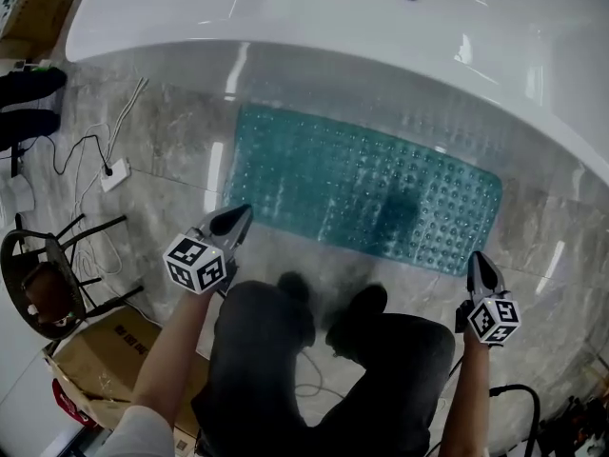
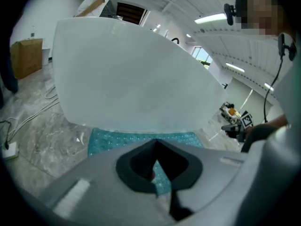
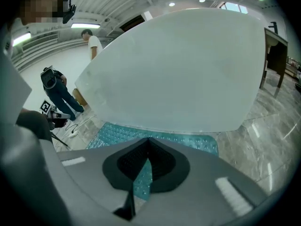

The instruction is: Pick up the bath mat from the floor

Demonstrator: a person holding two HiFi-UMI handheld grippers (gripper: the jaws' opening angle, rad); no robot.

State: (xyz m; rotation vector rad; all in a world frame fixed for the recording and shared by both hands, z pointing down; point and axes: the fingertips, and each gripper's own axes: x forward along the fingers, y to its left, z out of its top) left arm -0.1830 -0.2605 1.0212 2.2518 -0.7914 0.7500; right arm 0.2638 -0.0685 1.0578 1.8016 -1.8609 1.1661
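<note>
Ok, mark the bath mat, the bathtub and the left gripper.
bath mat (image 1: 362, 188), head view, middle of its bumpy teal surface.
bathtub (image 1: 285, 17), head view, its white upper surface.
left gripper (image 1: 243, 213), head view, tips of its shut fingers.

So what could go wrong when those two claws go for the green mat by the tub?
1. The left gripper and the right gripper are both shut with nothing in them. Unless they open first, they would likely just poke the mat.
2. The mat lies flat on the glossy floor, so getting a jaw under its edge may be hard.
</note>
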